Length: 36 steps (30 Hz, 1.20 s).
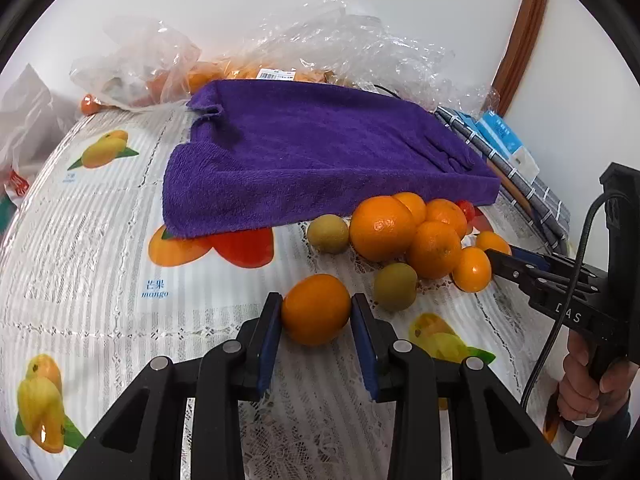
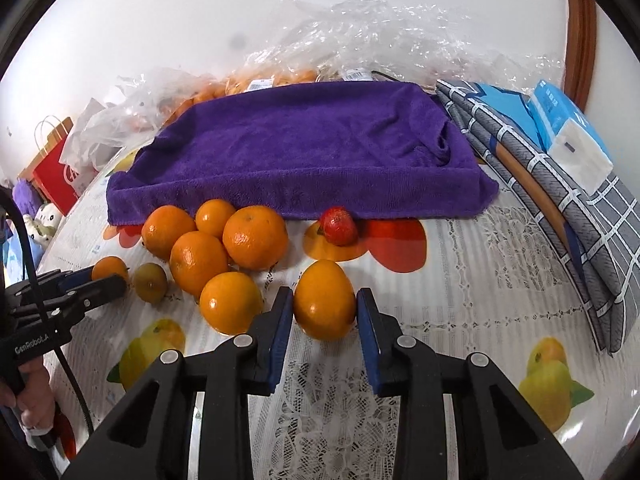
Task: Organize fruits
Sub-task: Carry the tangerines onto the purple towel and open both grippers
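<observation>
We close both grippers, left (image 1: 316, 310) and right (image 2: 324, 306), each around one orange (image 1: 316, 309) (image 2: 324, 300), to sort them.

Ahead of my claws the raised purple terry towel (image 2: 296, 152) walls off the back. The heap of round orange citrus (image 2: 224, 248) crowds my left; bare fruit-print tablecloth (image 2: 460, 280) lies open to my right.

Plush purple cloth (image 2: 296, 148), glossy oranges (image 2: 256, 236), crinkled clear plastic (image 2: 360, 28), glossy lace-patterned tablecloth (image 2: 460, 280).
</observation>
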### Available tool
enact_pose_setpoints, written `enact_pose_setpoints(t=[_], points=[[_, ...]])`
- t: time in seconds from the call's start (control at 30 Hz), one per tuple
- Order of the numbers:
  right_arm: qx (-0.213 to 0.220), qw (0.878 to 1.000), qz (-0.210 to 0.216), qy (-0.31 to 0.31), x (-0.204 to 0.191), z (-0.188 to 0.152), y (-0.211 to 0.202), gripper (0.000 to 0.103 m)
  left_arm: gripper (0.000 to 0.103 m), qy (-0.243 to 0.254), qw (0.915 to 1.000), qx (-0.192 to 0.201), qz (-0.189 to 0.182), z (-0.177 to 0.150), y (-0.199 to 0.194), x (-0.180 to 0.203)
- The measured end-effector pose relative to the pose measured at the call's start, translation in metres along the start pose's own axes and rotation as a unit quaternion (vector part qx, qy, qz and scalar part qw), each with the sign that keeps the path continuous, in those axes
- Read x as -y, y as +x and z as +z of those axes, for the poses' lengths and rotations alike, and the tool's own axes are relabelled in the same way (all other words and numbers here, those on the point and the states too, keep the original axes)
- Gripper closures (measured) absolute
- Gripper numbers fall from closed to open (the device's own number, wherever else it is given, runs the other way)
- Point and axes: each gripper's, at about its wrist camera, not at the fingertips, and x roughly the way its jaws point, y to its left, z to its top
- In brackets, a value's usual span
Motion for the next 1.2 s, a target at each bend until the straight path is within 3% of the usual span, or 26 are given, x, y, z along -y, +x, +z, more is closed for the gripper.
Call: enact_pose_setpoints(t=[0.2,0.53,0.9,1.2], points=[[0.003,1.000,-0.001,-0.005,-0.002,-0.001,0.002,0.071,0.070,0.001,1.0000,0.000,-0.002,0.001,-0.002,0.004],[0.027,0.999,-0.017,0.007,0.001,0.011,-0.035,0.071,0.070,-0.025,0.9995,0.017,0.006,0.019,-0.034,-0.003],[0.047,0.998,-0.032,0.022,0.002,0.042,-0.051,0.071,0.070,-0.029,0.9988,0.041,0.001,0.066,-0.052,-0.007],[0.059,0.997,-0.031,0.044,0.008,0.078,-0.037,0.071,0.070,-0.016,0.9989,0.044,0.009,0.107,-0.038,-0.013]])
